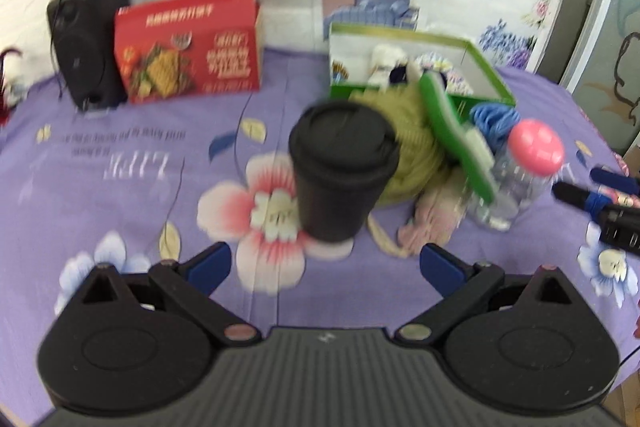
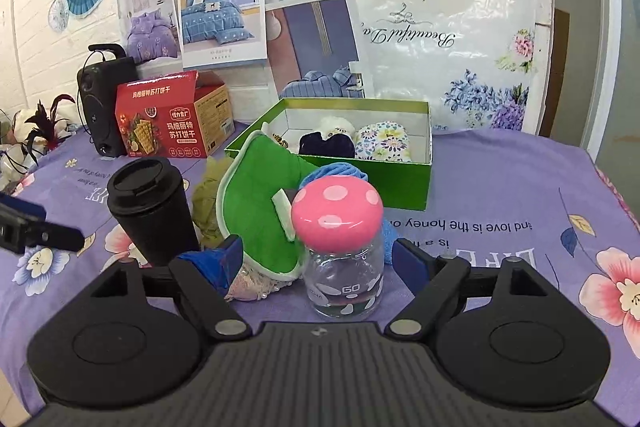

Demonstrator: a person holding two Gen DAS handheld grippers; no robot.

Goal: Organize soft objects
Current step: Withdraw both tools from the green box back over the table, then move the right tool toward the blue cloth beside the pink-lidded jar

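Behind black cup [image 1: 340, 171], yellow-green soft thing [image 1: 412, 155] half hidden, blurred

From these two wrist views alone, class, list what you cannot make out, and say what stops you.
- Left wrist view: motion blur smears the red box print.
- Right wrist view: the pink fabric is mostly behind the green pad and a finger.
- Both views: the green box front wall hides its floor.

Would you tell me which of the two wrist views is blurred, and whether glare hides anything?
Left wrist view: motion-blurred throughout, so the black cup and the red box print are smeared. Right wrist view: sharp, with the pink-capped bottle crisp; glare streaks the plastic floral package behind, and fisheye bends the edges.
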